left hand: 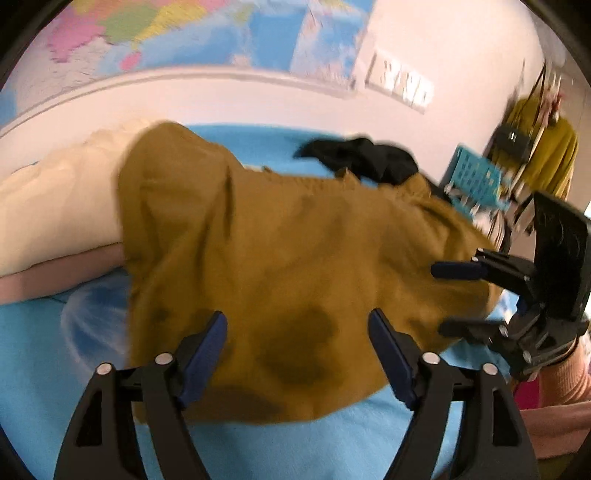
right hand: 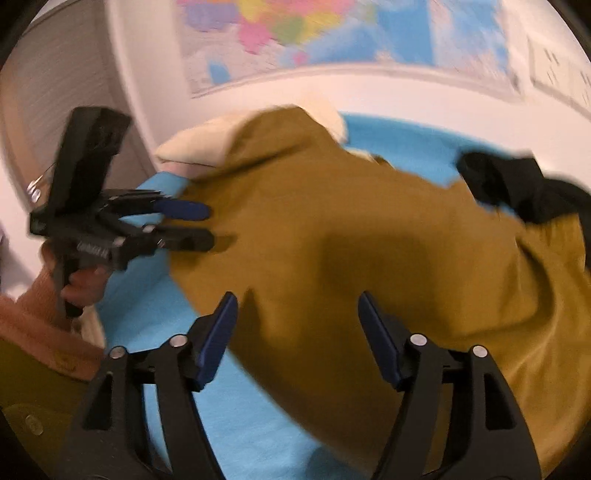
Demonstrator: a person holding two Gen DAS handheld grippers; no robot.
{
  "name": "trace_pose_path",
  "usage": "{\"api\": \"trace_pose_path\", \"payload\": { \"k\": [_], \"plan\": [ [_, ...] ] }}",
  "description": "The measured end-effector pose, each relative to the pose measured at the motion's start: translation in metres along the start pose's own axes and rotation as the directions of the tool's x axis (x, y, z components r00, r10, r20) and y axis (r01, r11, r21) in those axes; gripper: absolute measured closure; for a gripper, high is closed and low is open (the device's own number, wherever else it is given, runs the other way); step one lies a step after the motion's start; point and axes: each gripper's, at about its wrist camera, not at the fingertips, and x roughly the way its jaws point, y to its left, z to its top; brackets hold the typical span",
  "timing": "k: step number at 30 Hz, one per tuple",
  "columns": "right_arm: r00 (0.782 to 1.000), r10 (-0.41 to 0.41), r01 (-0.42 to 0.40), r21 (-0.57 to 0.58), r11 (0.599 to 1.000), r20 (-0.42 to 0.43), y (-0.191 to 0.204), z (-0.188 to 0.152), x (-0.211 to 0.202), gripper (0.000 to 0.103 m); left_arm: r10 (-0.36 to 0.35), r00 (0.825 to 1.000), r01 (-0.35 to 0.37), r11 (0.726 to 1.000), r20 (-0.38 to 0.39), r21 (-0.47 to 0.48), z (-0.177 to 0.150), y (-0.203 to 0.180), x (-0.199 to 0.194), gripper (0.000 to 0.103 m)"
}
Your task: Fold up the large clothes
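Note:
A large mustard-brown garment (left hand: 280,251) lies spread and rumpled on the blue bed sheet (left hand: 277,450); it also fills the right wrist view (right hand: 369,258). My left gripper (left hand: 297,332) is open just above the garment's near edge, holding nothing; it shows from the side in the right wrist view (right hand: 208,225), at the garment's left edge. My right gripper (right hand: 297,314) is open over the garment's near edge, empty; it shows in the left wrist view (left hand: 443,299) at the garment's right side.
A cream pillow (left hand: 55,206) lies at the far left of the bed over a pink one (left hand: 55,273). A black cloth (left hand: 365,158) lies behind the garment. A teal basket (left hand: 476,177) and hanging yellow clothes (left hand: 546,155) stand at right. A wall map (left hand: 207,33) hangs behind.

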Motion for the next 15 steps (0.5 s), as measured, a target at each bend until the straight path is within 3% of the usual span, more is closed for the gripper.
{"api": "trace_pose_path", "payload": {
  "k": [6,11,13,15],
  "plan": [
    [0.998,-0.036,0.02,-0.273,0.962,-0.055,0.061,-0.003,0.023,0.021,-0.018,0.999,0.024,0.989,0.041,-0.145,-0.022,0.032,-0.034,0.024],
    [0.976,-0.207,0.16,-0.44,0.884,-0.06,0.08,-0.017,0.057,0.021,-0.034,0.999,0.035,0.974,0.008,-0.226,-0.048,0.044,-0.036,0.024],
    [0.965,-0.259,0.208,-0.467,0.859,-0.046,0.08,-0.02,0.061,0.028,-0.071,0.997,0.067,0.965,-0.008,-0.255,-0.056,0.045,-0.032,0.024],
    [0.96,-0.278,0.23,-0.465,0.855,-0.037,0.075,-0.022,0.06,0.044,-0.105,0.994,0.095,0.958,-0.024,-0.27,-0.063,0.044,-0.026,0.024]
  ]
}}
